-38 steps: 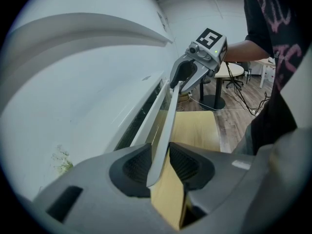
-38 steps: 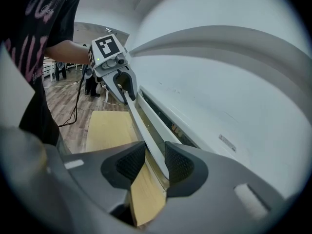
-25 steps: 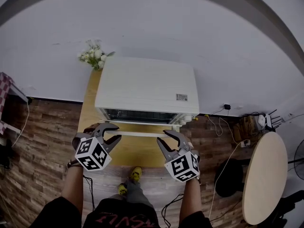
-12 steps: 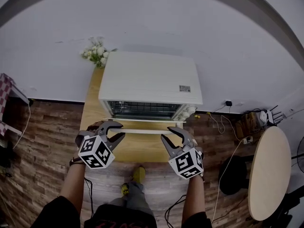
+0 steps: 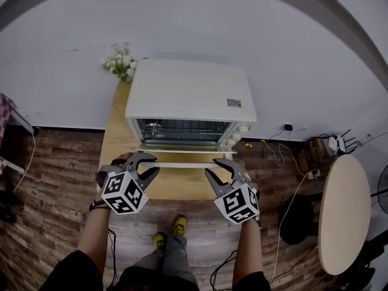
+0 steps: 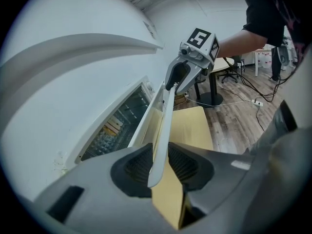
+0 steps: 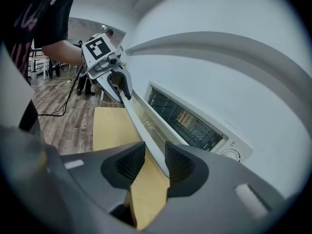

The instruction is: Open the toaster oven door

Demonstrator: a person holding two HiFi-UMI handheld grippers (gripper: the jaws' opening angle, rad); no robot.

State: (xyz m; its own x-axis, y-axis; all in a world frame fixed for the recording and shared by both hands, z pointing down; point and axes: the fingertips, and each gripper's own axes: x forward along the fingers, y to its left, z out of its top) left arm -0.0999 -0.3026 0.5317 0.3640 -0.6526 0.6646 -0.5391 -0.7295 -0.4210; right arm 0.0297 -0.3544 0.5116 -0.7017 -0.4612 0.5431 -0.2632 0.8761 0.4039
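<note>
White toaster oven sits on your wooden table, backed right up to the white wall. A little bunch of pale flowers stands at its back left corner.

The door hinges along the bottom and is partway open. It's tipped out toward you, so the head view looks past it to the wire rack inside. The knobs run down the right side of the front.

Now the grippers. Your left gripper is clamped on the left end of the white handle, with the thin bar running straight out between the two ribbed pads and a pad tight against each side. Your right gripper is clenched on the other end. The bar comes in at a slant there, lying along the right pad and crossing the tip of the left one, with table wood showing through the rest of the gap. So you've got one gripper at each end and the bar spanning level between them, out in front of the oven and above the table's near edge.

Off to your right there's a round table on the plank floor, with some cables trailing near the wall.
</note>
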